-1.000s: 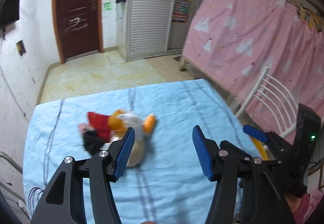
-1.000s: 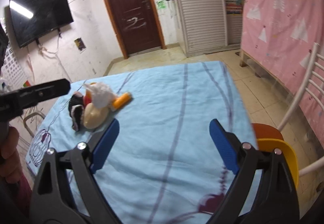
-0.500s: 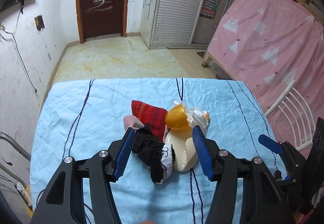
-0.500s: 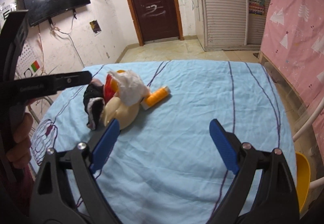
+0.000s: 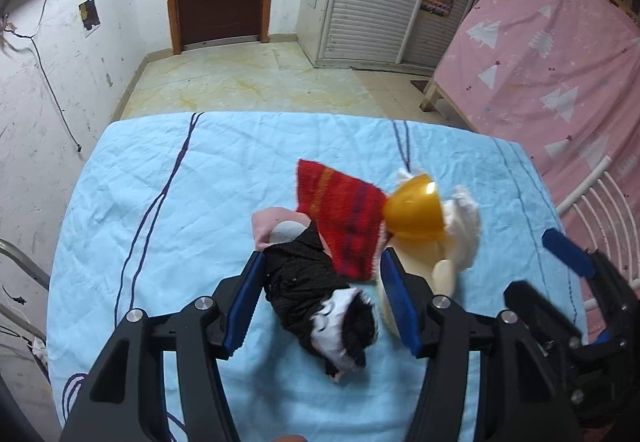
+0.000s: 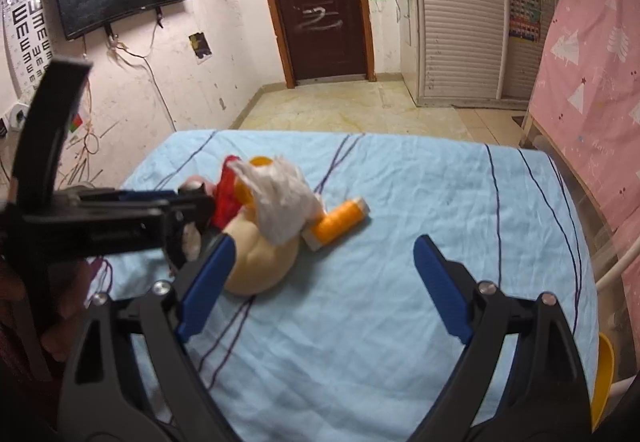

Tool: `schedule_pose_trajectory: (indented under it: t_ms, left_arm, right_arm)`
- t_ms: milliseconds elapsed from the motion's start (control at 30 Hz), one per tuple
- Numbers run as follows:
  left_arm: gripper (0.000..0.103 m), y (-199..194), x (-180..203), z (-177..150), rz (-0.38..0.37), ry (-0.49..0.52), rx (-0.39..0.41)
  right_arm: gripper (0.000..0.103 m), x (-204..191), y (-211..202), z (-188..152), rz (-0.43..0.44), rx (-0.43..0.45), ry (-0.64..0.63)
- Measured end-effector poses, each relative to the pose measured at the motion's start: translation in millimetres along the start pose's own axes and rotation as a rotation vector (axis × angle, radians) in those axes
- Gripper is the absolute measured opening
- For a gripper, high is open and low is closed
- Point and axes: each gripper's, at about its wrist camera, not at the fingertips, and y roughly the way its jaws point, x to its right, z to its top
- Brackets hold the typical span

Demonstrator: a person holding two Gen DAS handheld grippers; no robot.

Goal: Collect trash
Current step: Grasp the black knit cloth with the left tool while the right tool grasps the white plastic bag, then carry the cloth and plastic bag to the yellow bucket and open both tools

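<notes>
Currently the left gripper (image 5: 320, 304) has its jaws half-spread, straddling a black-and-white sock (image 5: 320, 306) on the blue tablecloth (image 5: 160, 202); the pads look just clear of it, gripping nothing. Judged soft, light, compressible: pinch the bunched middle. Just ahead lie a red cloth (image 5: 340, 210) and an orange bowl (image 5: 414, 210); a cream bowl (image 6: 260, 262) sits beside its right finger. The right gripper (image 6: 320, 282) is spread wide and empty; crumpled tissue (image 6: 284, 202) and an orange thread spool (image 6: 336, 224) lie ahead of it.

A wrinkled pale-blue cloth (image 5: 168, 202) covers the bench. On it lie a fuzzy red woven rag (image 5: 340, 218), a glossy orange plastic bowl (image 5: 414, 210) and crumpled white paper (image 6: 284, 202)
</notes>
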Motion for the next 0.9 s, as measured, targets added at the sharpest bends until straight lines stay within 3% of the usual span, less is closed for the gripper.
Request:
schedule_pose_trajectory:
  t_ms: [167, 200, 267, 333, 500, 567, 633, 900]
  left_arm:
    - [0.051, 11.5, -14.5, -2.6, 0.005, -0.019, -0.022]
    - [0.046, 13.1, -15.1, -3.1, 0.006, -0.019, -0.025]
    - [0.035, 18.1, -18.5, -4.1, 0.006, -0.02, -0.038]
    - [0.03, 19.7, -19.8, -4.7, 0.012, -0.017, -0.031]
    - [0.027, 20.6, -19.6, -5.2, 0.009, -0.013, -0.017]
    - [0.027, 20.7, -18.9, -5.3, 0.011, -0.007, -0.008]
    - [0.027, 20.4, -19.5, -4.9, 0.011, -0.008, -0.006]
    - [0.027, 7.6, -19.1, -7.3, 0.021, -0.019, 0.015]
  right_arm:
    - [0.086, -10.4, 16.0, 14.0, 0.033, -0.005, -0.01]
    - [0.084, -11.8, 18.5, 15.0, 0.032, -0.007, -0.016]
    - [0.07, -16.0, 25.4, 18.4, 0.031, -0.019, -0.029]
    - [0.066, -18.7, 32.8, 20.9, 0.032, -0.028, -0.037]
    - [0.05, -21.7, 43.3, 20.9, 0.03, -0.045, -0.042]
    - [0.025, -21.6, 45.4, 20.4, 0.018, -0.053, -0.043]
    - [0.019, -19.8, 47.7, 18.8, 0.017, -0.063, -0.042]
    - [0.017, -15.4, 26.1, 17.1, 0.019, -0.015, -0.022]
